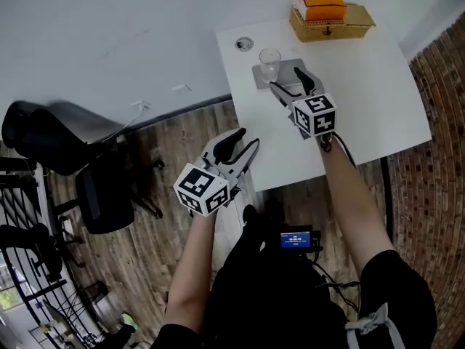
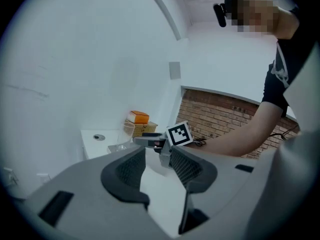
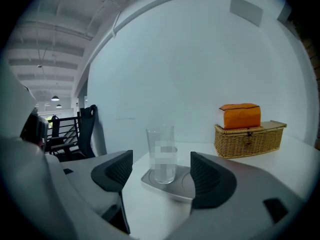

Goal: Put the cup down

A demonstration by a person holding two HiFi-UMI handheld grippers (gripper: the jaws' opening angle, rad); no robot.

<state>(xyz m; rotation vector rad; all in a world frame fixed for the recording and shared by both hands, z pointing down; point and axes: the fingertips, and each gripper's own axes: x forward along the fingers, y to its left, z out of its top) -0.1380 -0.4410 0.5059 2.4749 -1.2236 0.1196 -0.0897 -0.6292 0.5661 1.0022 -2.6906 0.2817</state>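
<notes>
Your white table (image 1: 363, 115) meets the far wall (image 1: 109, 20); the cup (image 1: 269, 62) stands on a tray (image 1: 292, 67), left gripper (image 1: 245, 140) and right gripper (image 1: 287, 80) released, empty.

No word, number or brand can be read anywhere. The white cube with black square patterns (image 1: 314, 115) on the right gripper (image 1: 288, 80), and the same kind of cube (image 1: 202, 190) on the left gripper (image 1: 247, 139), carry only coded markers, not letters. The small black device with a blue lit screen (image 1: 296, 239) at the person's chest shows some pale characters, but they are too small to read. The white print on the black shirt (image 2: 280, 71) is not legible. The orange box (image 1: 322, 6) on the woven straw basket (image 1: 341, 24) has no label that I can read.
</notes>
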